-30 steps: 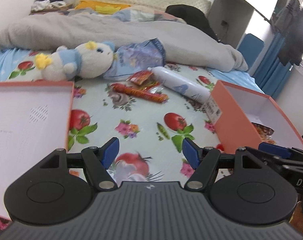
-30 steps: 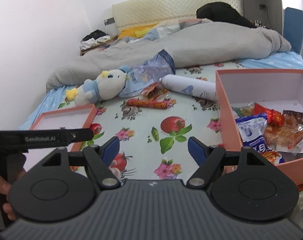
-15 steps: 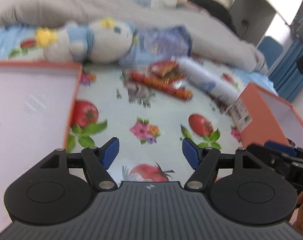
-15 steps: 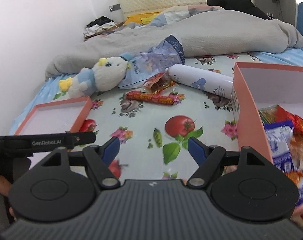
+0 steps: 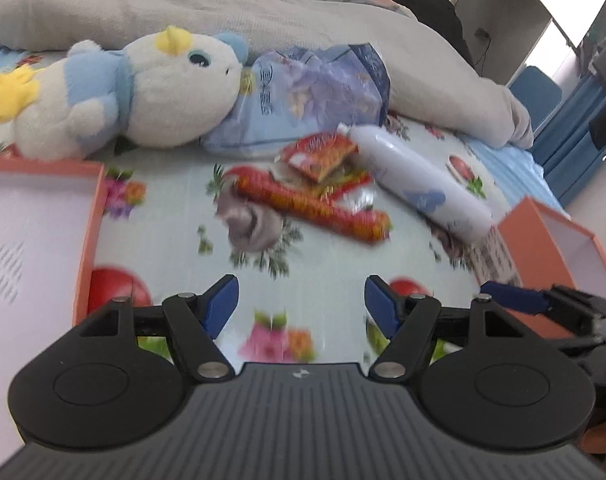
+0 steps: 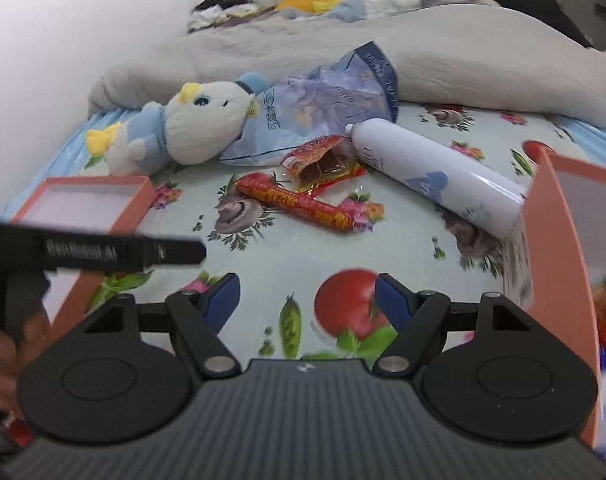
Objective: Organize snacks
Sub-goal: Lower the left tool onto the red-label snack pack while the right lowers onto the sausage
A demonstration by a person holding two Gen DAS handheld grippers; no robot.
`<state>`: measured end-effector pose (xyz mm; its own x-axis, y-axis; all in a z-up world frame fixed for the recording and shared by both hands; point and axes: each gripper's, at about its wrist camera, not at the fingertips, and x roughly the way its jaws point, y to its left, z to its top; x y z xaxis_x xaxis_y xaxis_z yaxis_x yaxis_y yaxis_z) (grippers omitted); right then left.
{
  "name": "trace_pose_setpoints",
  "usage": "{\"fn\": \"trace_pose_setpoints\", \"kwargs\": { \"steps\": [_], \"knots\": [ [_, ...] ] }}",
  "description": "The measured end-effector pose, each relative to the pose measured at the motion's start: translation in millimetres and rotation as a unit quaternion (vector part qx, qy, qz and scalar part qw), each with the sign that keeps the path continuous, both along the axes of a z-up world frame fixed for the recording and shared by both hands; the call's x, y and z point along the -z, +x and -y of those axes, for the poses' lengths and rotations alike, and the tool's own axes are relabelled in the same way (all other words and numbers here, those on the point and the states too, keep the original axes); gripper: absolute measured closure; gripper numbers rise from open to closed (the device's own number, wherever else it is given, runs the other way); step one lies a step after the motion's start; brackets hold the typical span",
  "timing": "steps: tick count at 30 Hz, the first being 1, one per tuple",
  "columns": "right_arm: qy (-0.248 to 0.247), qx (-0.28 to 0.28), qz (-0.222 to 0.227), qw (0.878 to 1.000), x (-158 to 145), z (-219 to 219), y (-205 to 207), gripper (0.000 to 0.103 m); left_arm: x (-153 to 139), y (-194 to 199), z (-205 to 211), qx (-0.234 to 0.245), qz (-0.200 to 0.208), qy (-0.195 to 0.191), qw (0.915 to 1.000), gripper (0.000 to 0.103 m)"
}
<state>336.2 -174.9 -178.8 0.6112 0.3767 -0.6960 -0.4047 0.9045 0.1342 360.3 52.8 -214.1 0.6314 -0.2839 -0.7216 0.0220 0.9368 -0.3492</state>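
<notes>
A long red-orange snack stick lies on the fruit-print bedsheet, with a small red snack packet just behind it. An orange box stands at the right; blurred snack wrappers show inside it in the right wrist view. My left gripper is open and empty, short of the stick. My right gripper is open and empty, also short of it, beside the box's left wall.
An orange box lid lies at the left. A white spray can, a blue plastic bag and a plush toy lie behind the snacks. A grey duvet covers the far bed.
Both grippers have moved forward toward the snack stick and packet, which now look larger and closer. Both stayed open and empty.
</notes>
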Motion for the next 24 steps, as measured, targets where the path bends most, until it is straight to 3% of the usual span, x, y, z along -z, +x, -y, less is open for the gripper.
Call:
{"fn": "trace_pose_setpoints", "kwargs": {
  "steps": [3, 14, 18, 21, 24],
  "knots": [
    [-0.013, -0.028, 0.006, 1.0, -1.1, -4.6, 19.8, 0.027, -1.2, 27.9, -6.8, 0.007, 0.001, -0.026, 0.9996, 0.029],
    [-0.052, -0.099, 0.005, 0.994, 18.7, -28.4, 86.8, 0.031, 11.1, 116.5, -11.4, 0.036, -0.013, -0.061, 0.9974, 0.029],
    [-0.077, -0.126, 0.006, 0.989, 30.1, -39.0, 97.5, 0.032, 19.4, 137.5, -7.6, 0.047, -0.009, -0.051, 0.9976, 0.029],
    [-0.101, -0.145, 0.011, 0.984, 36.5, -48.9, 101.1, 0.04, 21.6, 150.4, -0.7, 0.071, -0.002, -0.04, 0.9967, 0.029],
    [-0.112, -0.155, 0.019, 0.981, 38.6, -54.2, 102.4, 0.042, 19.3, 158.3, 13.8, 0.11, 0.005, 0.002, 0.994, 0.029]
  ]
}}
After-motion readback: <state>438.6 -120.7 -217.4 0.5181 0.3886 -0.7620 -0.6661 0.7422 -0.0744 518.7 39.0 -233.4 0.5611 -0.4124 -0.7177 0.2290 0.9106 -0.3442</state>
